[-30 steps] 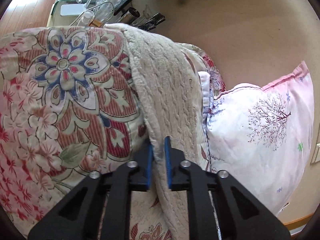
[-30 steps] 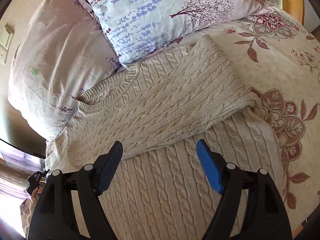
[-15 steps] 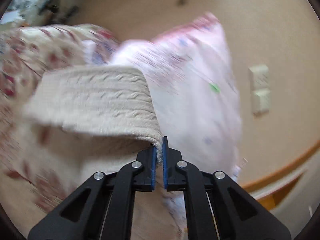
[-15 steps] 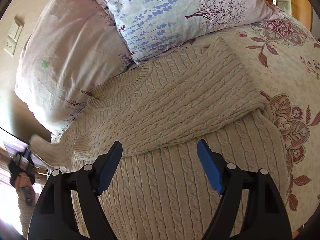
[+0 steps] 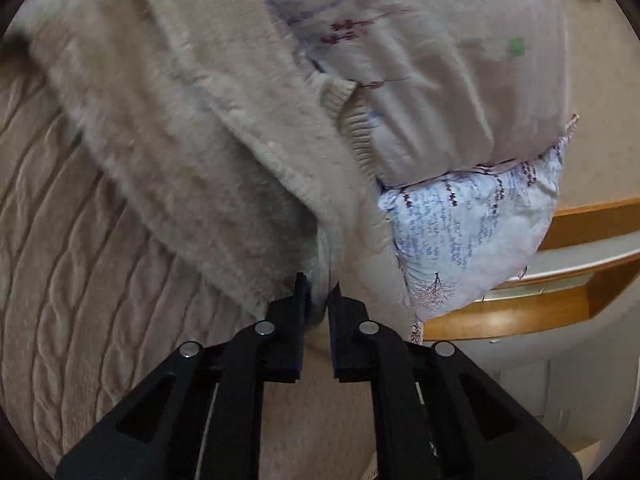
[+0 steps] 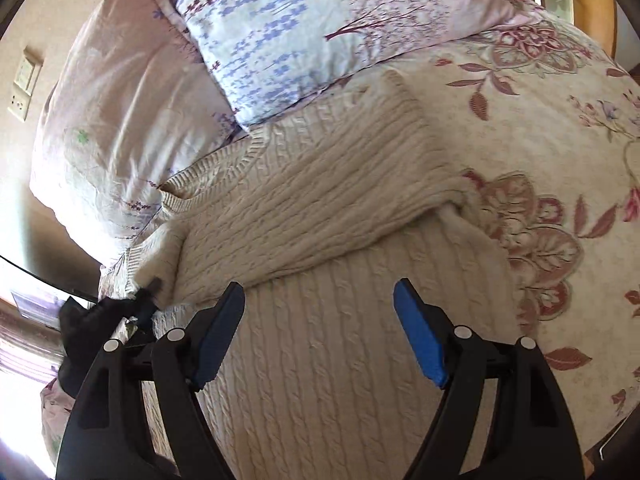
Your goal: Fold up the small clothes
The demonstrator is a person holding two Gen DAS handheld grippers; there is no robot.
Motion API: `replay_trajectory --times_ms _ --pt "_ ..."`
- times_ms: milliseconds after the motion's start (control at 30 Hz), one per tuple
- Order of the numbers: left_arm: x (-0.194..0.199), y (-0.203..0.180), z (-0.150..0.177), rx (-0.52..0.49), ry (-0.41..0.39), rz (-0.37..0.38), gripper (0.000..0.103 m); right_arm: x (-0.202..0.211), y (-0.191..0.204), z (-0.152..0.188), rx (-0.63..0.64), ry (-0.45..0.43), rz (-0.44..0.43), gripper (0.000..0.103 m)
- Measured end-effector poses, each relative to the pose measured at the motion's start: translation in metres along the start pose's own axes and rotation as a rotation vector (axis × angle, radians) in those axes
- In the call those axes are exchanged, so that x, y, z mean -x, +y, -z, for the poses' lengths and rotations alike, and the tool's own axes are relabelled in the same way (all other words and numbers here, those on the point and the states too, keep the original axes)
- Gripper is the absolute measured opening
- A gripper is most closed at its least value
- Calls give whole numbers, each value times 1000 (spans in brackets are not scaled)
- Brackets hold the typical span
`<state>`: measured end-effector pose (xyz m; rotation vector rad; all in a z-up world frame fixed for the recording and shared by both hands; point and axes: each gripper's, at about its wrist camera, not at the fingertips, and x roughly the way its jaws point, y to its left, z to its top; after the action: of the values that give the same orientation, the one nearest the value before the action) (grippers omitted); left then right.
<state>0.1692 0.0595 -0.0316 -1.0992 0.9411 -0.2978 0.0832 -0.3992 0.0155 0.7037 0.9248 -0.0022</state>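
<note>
Pinching a fold of the sweater (image 5: 224, 168), your left gripper (image 5: 319, 294) has its jaws nearly together with knit caught between the tips; that looks like the sleeve or side edge, blur makes it hard to say which. From that gripper the cloth runs up and to the left, long axis diagonal, with the ribbed collar (image 5: 352, 128) ahead and slightly right of the tips. Pillows (image 5: 460, 92) sit just beyond the collar, touching it.

Your right gripper (image 6: 318, 328) is spread wide, holding nothing, hovering over the lower body of the sweater (image 6: 320, 220). Directly ahead of its fingers lies a sleeve already laid across the chest, running left-low to right-high. The left gripper (image 6: 150, 286) shows at the far left of this view, at the sweater's left edge by the pillow (image 6: 120, 120).

Judgement: the left is the one positioned for the coming move, carrying its edge toward the right gripper's side, across the body. Keep the right clear or use it to pin the body. Quilt (image 6: 560, 120) lies beyond to the right.
</note>
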Motion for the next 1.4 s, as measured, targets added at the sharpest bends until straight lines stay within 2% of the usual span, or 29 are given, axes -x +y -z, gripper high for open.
replay_trajectory --times_ms 67,133,167,267,333,433,467,500,533,567,633,733,800,867,900,967,1000,1100,1133,1167,1267,1400 --pt "5 0 -6 6 -13 12 18 2 -8 0 -7 -6 4 78" --pt "18 -2 -15 9 -74 17 40 2 -12 -1 -14 -3 3 78" --pt "27 -6 -16 11 -91 20 45 2 -13 0 -16 -2 2 78" --pt "39 4 -31 74 -147 23 47 0 -12 0 -9 6 -9 78" --pt "39 11 -44 123 -146 12 44 -2 -9 1 1 12 -18 78" --pt "42 20 -59 187 -172 -1 31 -3 -8 1 13 15 -25 78" --pt "44 23 -62 213 -188 4 16 -3 -8 1 16 14 -27 78" --pt "44 19 -65 232 -215 6 7 -2 -9 1 18 12 -28 78" --pt "45 13 -67 225 -235 13 8 0 -12 0 16 7 -26 78" --pt "46 4 -69 191 -251 8 7 1 -15 0 13 3 -25 78" --pt "42 -36 -66 8 -264 -17 7 6 -23 -1 -3 -8 -21 78" --pt "15 -104 -39 -341 -210 -50 7 14 -38 -4 -34 -30 -13 78" --pt "-15 -141 -5 -566 -123 -67 7 19 -46 -6 -55 -44 -9 78" --pt "-45 -160 29 -723 -19 -98 9 23 -54 -8 -75 -56 -7 78" --pt "-64 -165 52 -820 60 -137 12 25 -58 -9 -84 -60 -5 78" --pt "-88 -163 83 -934 152 -204 27 26 -63 -10 -95 -67 -2 78" --pt "-99 -158 97 -978 198 -230 29 27 -65 -11 -100 -71 -4 78" --pt "-97 -143 109 -962 255 -240 44 30 -63 -17 -99 -89 -39 77" --pt "-90 -138 107 -944 247 -230 50 31 -60 -19 -92 -94 -62 74" --pt "-81 -135 103 -926 231 -222 52 28 -55 -24 -81 -91 -104 67" --pt "-45 -123 85 -877 175 -241 52 11 -43 -38 -74 -49 -183 57" --pt "16 -85 59 -792 79 -376 52 -23 -33 -50 -93 30 -200 49"
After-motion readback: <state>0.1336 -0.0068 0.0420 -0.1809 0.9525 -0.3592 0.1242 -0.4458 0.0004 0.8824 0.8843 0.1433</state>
